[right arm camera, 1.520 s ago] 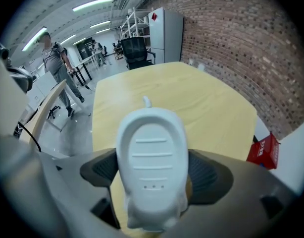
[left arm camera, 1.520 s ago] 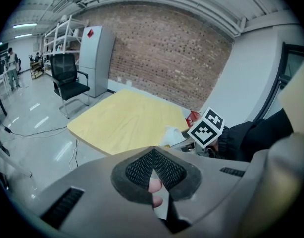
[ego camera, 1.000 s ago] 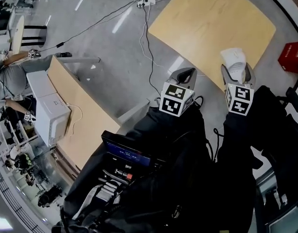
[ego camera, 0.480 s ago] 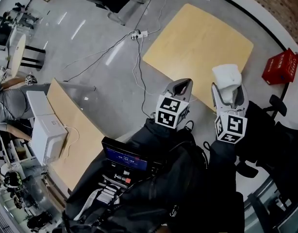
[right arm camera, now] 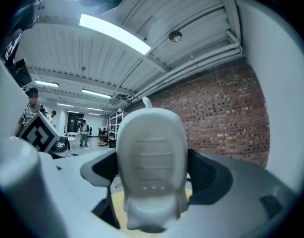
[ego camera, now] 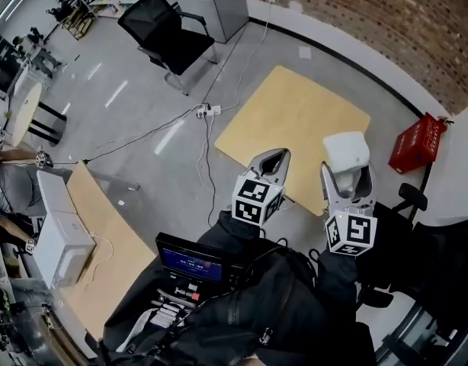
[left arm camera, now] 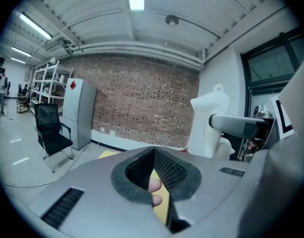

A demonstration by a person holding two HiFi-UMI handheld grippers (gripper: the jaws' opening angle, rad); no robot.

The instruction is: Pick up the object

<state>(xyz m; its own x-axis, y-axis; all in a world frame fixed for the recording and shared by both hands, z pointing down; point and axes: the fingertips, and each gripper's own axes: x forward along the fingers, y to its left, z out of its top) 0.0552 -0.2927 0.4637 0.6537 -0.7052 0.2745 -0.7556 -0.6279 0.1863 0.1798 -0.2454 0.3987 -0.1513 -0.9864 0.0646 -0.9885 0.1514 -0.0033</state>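
The object [ego camera: 346,149] sits between the jaws of the right gripper [ego camera: 347,171], above the near right corner of the table [ego camera: 295,120]. The left gripper [ego camera: 273,157] is just left of it, over the near edge. A chair [ego camera: 169,36] stands beyond the table (far left), a crate [ego camera: 417,145] to its right, and a power strip [ego camera: 207,111] on the floor to its left

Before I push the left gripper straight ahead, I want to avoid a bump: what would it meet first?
Probably nothing close. The left gripper points roughly level above the wooden table, so the way looks free up to the brick wall, though depth is hard to judge.
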